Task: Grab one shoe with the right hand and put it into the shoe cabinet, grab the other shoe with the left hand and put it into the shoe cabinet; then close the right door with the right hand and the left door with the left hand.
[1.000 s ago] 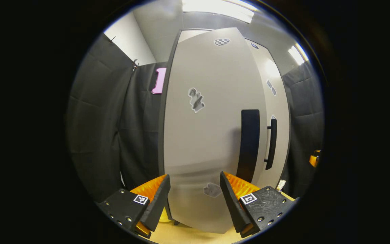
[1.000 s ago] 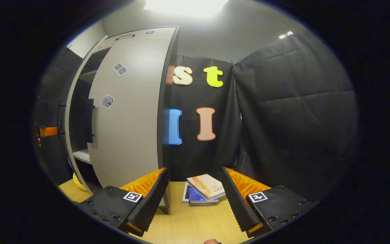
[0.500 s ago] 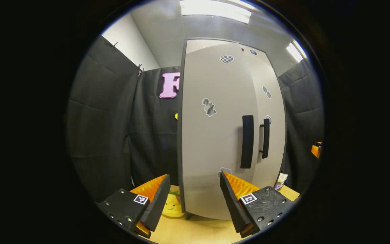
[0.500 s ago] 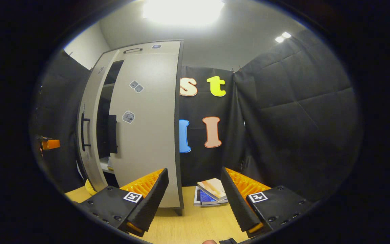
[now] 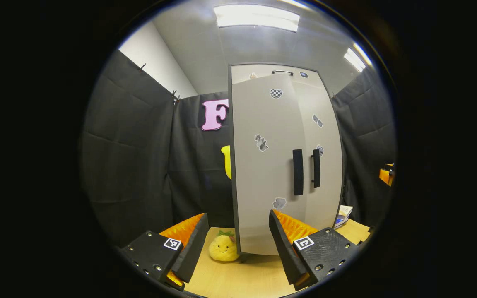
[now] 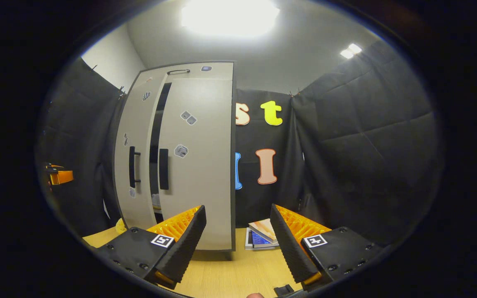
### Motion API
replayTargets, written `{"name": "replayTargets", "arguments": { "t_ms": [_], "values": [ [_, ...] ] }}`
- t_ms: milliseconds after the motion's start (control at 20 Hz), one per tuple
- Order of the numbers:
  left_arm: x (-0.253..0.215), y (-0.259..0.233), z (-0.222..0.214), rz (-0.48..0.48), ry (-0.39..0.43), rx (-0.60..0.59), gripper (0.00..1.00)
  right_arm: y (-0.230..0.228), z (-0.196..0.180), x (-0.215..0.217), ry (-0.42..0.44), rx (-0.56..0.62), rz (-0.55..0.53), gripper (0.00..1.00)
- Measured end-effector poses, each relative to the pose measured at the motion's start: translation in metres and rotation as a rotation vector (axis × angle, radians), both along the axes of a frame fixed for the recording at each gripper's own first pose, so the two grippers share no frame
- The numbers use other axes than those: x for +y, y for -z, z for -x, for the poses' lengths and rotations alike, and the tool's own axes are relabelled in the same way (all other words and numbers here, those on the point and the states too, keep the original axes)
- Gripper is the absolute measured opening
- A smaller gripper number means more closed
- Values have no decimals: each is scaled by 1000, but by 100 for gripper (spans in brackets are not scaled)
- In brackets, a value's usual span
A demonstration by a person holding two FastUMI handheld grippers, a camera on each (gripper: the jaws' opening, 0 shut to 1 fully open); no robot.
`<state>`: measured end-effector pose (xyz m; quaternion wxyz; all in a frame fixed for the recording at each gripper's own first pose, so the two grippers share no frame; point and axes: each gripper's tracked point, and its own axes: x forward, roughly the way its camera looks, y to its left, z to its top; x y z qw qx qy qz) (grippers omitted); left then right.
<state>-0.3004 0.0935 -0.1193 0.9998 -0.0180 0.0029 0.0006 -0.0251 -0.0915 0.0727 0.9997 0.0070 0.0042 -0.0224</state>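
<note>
The grey shoe cabinet (image 5: 280, 165) stands upright on the wooden tabletop, and both its doors look nearly flush in the left gripper view. Its two dark handles (image 5: 297, 171) sit side by side. In the right gripper view a narrow dark gap (image 6: 155, 140) remains between the left door (image 6: 135, 136) and the right door (image 6: 199, 165). A pale shape low in that gap is too small to tell. My left gripper (image 5: 235, 248) is open and holds nothing, a short way in front of the cabinet. My right gripper (image 6: 238, 244) is open too, back from the right door.
A yellow plush toy (image 5: 223, 248) sits at the cabinet's left foot. A small stack of books (image 6: 261, 236) lies to the cabinet's right. Bare wooden tabletop (image 6: 230, 273) stretches in front. Black cloth walls close in on both sides. The other gripper (image 6: 58, 176) shows far left.
Both grippers have drawn back from the cabinet. Both doors have swung towards shut, and the gap between them has narrowed to a thin slit.
</note>
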Motion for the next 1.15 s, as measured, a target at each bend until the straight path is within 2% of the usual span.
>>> {"name": "replayTargets", "arguments": {
  "t_ms": [450, 1150],
  "values": [
    [5, 9, 48, -21, 9, 20, 79, 3, 39, 23, -31, -12, -7, 98],
    [23, 13, 60, -34, 0, 27, 79, -3, 48, 44, -41, -19, -1, 98]
  ]
}}
